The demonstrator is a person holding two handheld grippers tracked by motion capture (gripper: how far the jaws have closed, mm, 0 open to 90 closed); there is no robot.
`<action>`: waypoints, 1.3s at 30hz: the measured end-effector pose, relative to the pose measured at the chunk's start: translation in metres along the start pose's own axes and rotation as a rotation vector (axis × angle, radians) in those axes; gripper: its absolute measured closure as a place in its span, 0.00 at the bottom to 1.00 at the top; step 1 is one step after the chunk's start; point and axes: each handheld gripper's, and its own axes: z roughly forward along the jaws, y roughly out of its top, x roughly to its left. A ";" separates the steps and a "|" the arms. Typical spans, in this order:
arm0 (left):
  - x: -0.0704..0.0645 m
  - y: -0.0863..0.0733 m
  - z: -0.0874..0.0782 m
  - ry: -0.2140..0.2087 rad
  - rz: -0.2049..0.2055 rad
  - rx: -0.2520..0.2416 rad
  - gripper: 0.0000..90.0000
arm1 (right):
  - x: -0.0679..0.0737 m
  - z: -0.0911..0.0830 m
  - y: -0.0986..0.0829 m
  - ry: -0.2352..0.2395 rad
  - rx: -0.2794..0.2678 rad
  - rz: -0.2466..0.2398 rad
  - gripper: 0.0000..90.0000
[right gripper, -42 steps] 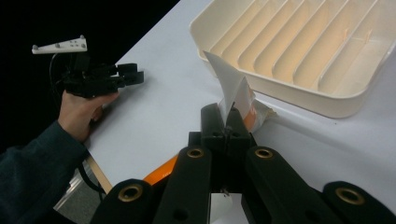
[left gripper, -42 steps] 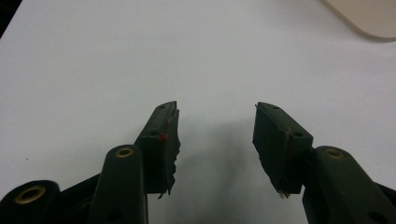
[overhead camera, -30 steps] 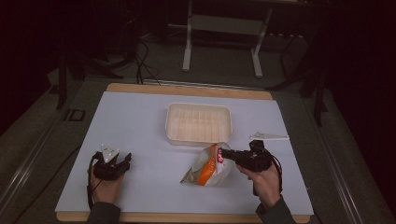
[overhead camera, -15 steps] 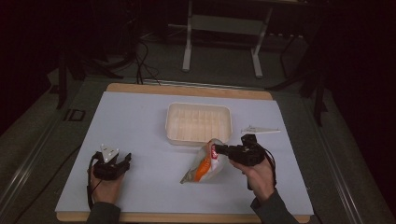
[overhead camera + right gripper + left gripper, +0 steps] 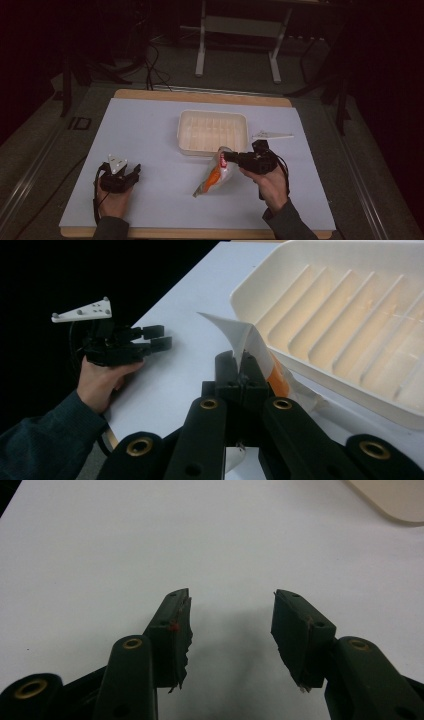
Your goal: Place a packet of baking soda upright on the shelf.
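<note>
From the high view, your right gripper [image 5: 226, 157] pinches the top of a clear bag [image 5: 215, 174] holding something orange; its red label is unreadable. The ribbed cream tray [image 5: 212, 131] just ahead sits empty.

In the left gripper view, your left gripper [image 5: 231, 615] gapes wide over bare white table [image 5: 100, 540].

In the right gripper view, the bag's edge rises between closed jaws, beside the tray's wall.

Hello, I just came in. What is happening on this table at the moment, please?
A person works with tongs in each hand. The right tongs are shut on the top edge of a clear bag with something orange inside, beside the ribbed white tray. The left tongs are open, holding nothing, over the white table.
</note>
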 end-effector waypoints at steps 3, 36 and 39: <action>0.000 0.000 0.000 -0.001 -0.001 0.000 0.55 | 0.002 0.002 0.002 0.008 -0.004 0.003 1.00; 0.001 0.000 0.000 -0.004 -0.015 -0.009 0.54 | 0.022 0.011 0.018 0.133 -0.061 0.059 1.00; 0.001 0.000 0.000 -0.006 -0.014 -0.008 0.54 | 0.023 0.012 0.020 0.136 -0.064 0.060 1.00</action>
